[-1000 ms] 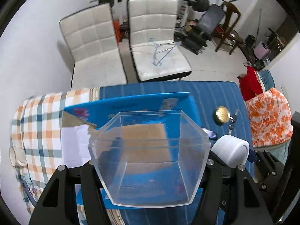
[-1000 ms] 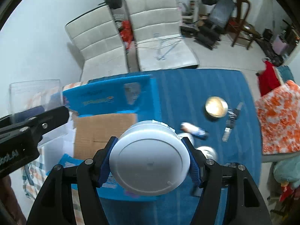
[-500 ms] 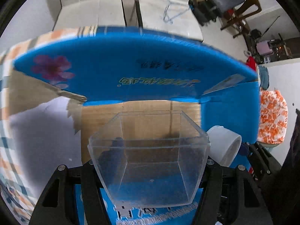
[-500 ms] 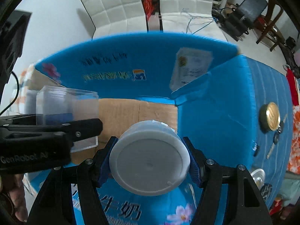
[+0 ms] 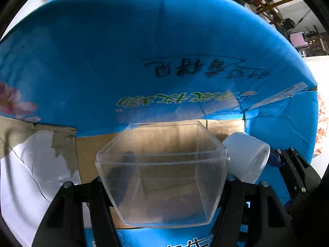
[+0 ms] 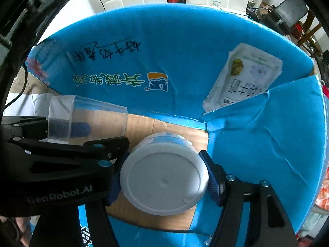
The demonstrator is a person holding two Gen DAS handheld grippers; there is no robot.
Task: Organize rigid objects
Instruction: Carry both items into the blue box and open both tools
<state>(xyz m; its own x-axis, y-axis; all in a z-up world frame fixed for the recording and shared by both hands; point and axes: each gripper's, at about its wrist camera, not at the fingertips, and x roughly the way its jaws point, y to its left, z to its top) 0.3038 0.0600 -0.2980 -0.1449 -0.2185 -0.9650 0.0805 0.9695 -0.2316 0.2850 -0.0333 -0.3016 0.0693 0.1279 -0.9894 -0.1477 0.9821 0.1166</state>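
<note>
The blue box [image 6: 185, 47], printed cardboard with a bare brown floor, fills both views and holds nothing loose yet. My left gripper [image 5: 162, 185] clamps the clear, square, hard-plastic tub [image 5: 162, 177] at lower centre. My right gripper [image 6: 164, 177] clamps the smooth white round jar [image 6: 164, 177]. Neither is released; both hang low inside the box.

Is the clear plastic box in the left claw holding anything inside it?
No, the clear plastic box is empty; only the brown cardboard floor of the blue carton shows through its walls.
</note>
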